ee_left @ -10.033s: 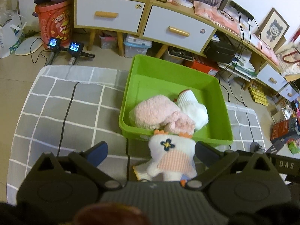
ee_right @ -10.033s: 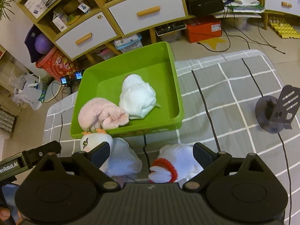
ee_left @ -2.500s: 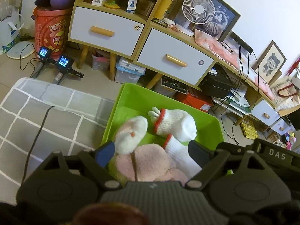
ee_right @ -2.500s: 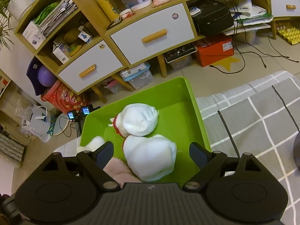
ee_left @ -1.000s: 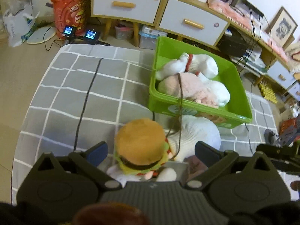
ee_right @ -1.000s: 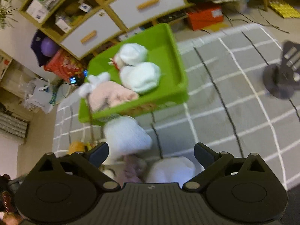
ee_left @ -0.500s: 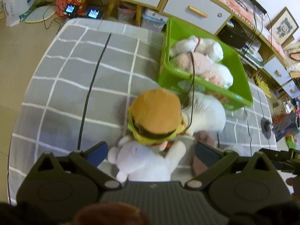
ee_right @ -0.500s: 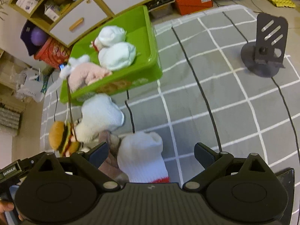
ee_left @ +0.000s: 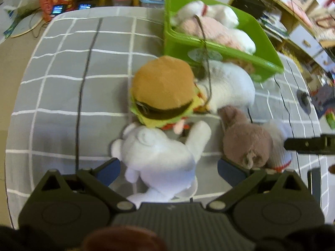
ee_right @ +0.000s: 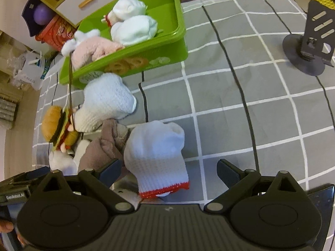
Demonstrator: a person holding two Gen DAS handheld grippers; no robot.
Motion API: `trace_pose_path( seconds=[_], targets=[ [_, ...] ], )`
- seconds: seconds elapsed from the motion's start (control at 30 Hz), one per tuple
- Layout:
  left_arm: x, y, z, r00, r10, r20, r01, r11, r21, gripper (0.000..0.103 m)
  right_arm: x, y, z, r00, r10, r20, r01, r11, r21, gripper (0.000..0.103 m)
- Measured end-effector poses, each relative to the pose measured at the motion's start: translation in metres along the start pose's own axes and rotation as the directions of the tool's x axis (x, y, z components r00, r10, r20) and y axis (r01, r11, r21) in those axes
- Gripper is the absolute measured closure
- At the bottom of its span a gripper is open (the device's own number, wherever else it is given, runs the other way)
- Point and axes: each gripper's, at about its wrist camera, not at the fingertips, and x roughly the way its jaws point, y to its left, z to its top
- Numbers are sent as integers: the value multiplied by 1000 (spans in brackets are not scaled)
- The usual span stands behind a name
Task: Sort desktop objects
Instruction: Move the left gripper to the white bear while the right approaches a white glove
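Grey tablecloth [ee_left: 52, 83] w/ white grid lines covers the table; behind it, wood cabinets w/ white drawers [ee_right: 81, 2] and floor clutter. A dark stand [ee_right: 307, 48] sits on the cloth at far right of the right wrist view.

Green bin [ee_right: 159, 41] is at the back of the table. Inside: pink fuzzy item [ee_right: 94, 50], white rolled item [ee_right: 134, 29] and a white glove w/ red trim [ee_right: 127, 8] behind it. A thin brown cord [ee_left: 206, 62] runs from the bin contents down over the rim to the toys in front.

Just in front of the bin: burger plush [ee_left: 163, 90], touching a white knit glove [ee_left: 230, 85] on its right. Nearer the camera, white plush animal [ee_left: 159, 156] lies under/against the burger; brown plush [ee_left: 245, 142] is just beside it to the right.

Left gripper [ee_left: 168, 168]: jaws spread wide, holding nothing; white plush lies between the fingers, no clamp visible. Blue fingertips [ee_left: 108, 169] sit either side of it.

Right gripper [ee_right: 168, 169]: also wide open, nothing held. A second white glove w/ red cuff [ee_right: 157, 152] lies on the cloth between its fingers, cuff toward the camera, closer to the left finger; brown plush touches the glove on the left side. Whether fingers touch the glove — can't tell.
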Motion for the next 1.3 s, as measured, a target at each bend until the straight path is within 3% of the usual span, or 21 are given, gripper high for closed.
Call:
trace_pose_path(
  seconds=[0.23,0.5,0.77,0.9,1.0,1.07,1.3],
  targets=[
    [15,-8,-4,998,58,-38,-54,995,81,1,18,3,0,999,-30,-44,29,999,-13,4],
    [23,-8,-5,995,87,-50,-82,992,99,1,24,6,-1,998,-32,-52,30,999,-28,4],
    [24,-6,-4,995,87,-52,-82,992,91,20,34,19,-2,996,-78,-50,74,995,-72,4],
    [25,-7,-5,994,99,-45,-94,990,104,24,38,21,-3,996,-79,-44,75,993,-87,5],
    [24,-7,-6,994,98,-39,-94,990,101,27,37,24,-4,998,-60,-29,57,992,-110,16],
    [23,-7,-8,995,97,-36,-93,991,99,28,34,27,-5,999,-39,-22,36,991,-126,31],
    [12,-9,-13,997,79,-25,-76,991,107,29,28,29,-11,999,-43,-5,42,988,-148,34]
  ],
)
